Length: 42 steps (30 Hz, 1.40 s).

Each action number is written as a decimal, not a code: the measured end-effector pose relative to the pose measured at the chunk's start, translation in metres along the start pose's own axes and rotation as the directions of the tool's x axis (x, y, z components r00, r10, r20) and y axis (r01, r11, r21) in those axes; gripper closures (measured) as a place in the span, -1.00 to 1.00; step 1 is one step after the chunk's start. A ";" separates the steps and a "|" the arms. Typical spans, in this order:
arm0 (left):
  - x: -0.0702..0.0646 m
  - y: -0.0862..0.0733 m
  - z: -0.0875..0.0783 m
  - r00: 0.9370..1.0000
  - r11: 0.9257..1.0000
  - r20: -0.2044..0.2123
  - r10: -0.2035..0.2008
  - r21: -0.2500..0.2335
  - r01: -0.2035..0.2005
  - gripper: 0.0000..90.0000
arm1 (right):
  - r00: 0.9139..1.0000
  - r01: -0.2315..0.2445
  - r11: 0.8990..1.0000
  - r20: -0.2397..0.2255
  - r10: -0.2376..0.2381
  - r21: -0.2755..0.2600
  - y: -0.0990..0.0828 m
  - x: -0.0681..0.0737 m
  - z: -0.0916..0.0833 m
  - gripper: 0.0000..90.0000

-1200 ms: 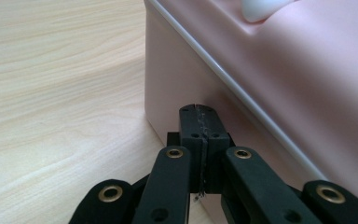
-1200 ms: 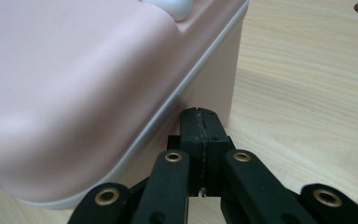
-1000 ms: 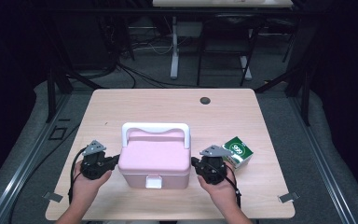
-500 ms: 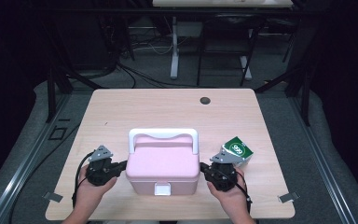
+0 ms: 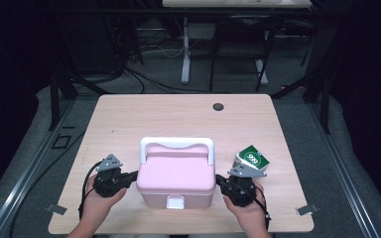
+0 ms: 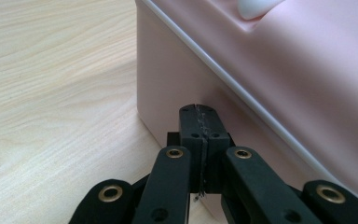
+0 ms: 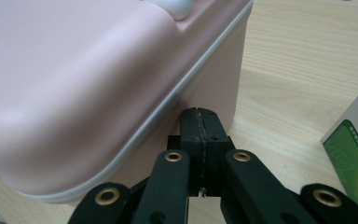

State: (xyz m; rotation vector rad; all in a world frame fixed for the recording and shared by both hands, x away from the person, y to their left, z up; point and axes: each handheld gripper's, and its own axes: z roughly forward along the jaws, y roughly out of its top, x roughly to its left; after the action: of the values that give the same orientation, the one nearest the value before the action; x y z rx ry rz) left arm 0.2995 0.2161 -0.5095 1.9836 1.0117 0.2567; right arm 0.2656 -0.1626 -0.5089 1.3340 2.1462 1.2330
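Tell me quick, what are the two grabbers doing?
Left gripper: closed, holding nothing, tips against the pink box.
Right gripper: closed, holding nothing, tips against the box's other side.

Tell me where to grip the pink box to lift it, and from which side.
Take the pink box by its white handle, coming from above. The handle lies folded flat around the lid's far edge, so it probably must be swung up first. The smooth side walls give closed jaws like the left gripper and right gripper little to hold.
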 end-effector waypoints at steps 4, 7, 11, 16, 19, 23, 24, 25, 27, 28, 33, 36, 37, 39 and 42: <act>0.001 0.000 0.001 1.000 1.000 0.002 -0.009 -0.002 0.009 1.00 | 1.000 0.000 1.000 -0.006 0.000 0.008 0.000 -0.001 0.000 1.00; 0.002 0.002 0.001 1.000 1.000 0.001 -0.015 0.003 0.015 0.96 | 1.000 0.008 1.000 -0.008 -0.008 0.026 0.001 -0.001 0.001 0.99; 0.007 0.006 -0.002 0.999 1.000 0.025 -0.027 0.008 0.027 0.87 | 1.000 0.008 0.999 -0.020 -0.007 0.037 0.006 -0.006 -0.001 0.88; 0.012 0.015 -0.009 0.999 0.999 0.030 -0.030 0.015 0.029 0.81 | 0.999 0.003 0.999 -0.047 -0.001 0.035 0.015 -0.012 -0.006 0.86; 0.015 0.025 -0.018 0.999 0.999 0.033 -0.029 0.016 0.029 0.73 | 0.999 0.027 0.999 -0.048 -0.025 0.042 0.025 -0.016 -0.012 0.82; 0.017 0.040 -0.032 0.999 1.000 0.044 -0.025 0.008 0.025 0.59 | 0.997 0.029 0.998 -0.068 -0.026 0.054 0.037 -0.020 -0.020 0.67; 0.017 0.044 -0.035 0.999 1.000 0.047 -0.017 0.009 0.017 0.55 | 0.997 0.031 0.998 -0.072 -0.027 0.053 0.039 -0.021 -0.022 0.62; 0.016 0.047 -0.037 0.998 1.000 0.055 -0.017 0.010 0.016 0.51 | 0.997 0.038 0.998 -0.066 -0.035 0.048 0.042 -0.022 -0.024 0.61; 0.014 0.053 -0.041 0.998 1.000 0.062 -0.005 0.010 0.004 0.48 | 0.994 0.040 0.998 -0.105 -0.035 0.045 0.049 -0.024 -0.030 0.55; 0.013 0.057 -0.043 0.998 1.000 0.062 0.008 0.011 -0.009 0.44 | 0.994 0.042 0.998 -0.098 -0.038 0.040 0.053 -0.024 -0.032 0.51; 0.009 0.068 -0.046 0.997 1.000 0.081 0.015 0.003 -0.015 0.33 | 0.992 0.044 0.998 -0.122 -0.038 0.048 0.066 -0.024 -0.040 0.38; 0.008 0.072 -0.043 0.996 1.000 0.087 0.019 0.013 -0.021 0.27 | 0.980 0.033 0.999 -0.197 -0.025 0.037 0.071 -0.025 -0.038 0.31; 0.006 0.074 -0.038 0.996 1.000 0.085 0.020 0.018 -0.022 0.21 | 0.976 0.018 0.999 -0.219 -0.010 0.035 0.073 -0.026 -0.035 0.29; 0.005 0.075 -0.037 0.996 0.999 0.090 0.022 0.021 -0.024 0.19 | 0.973 0.020 0.999 -0.231 -0.012 0.032 0.074 -0.026 -0.034 0.28; 0.002 0.076 -0.030 0.993 0.999 0.110 0.029 0.024 -0.032 0.19 | 0.969 0.026 0.999 -0.247 -0.016 0.034 0.074 -0.024 -0.027 0.24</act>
State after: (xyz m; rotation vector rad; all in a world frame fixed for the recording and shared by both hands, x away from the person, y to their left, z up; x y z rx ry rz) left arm 0.3272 0.2136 -0.4330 2.0149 0.9197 0.1496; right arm 0.3023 -0.1824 -0.4380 1.2236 2.3552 1.4231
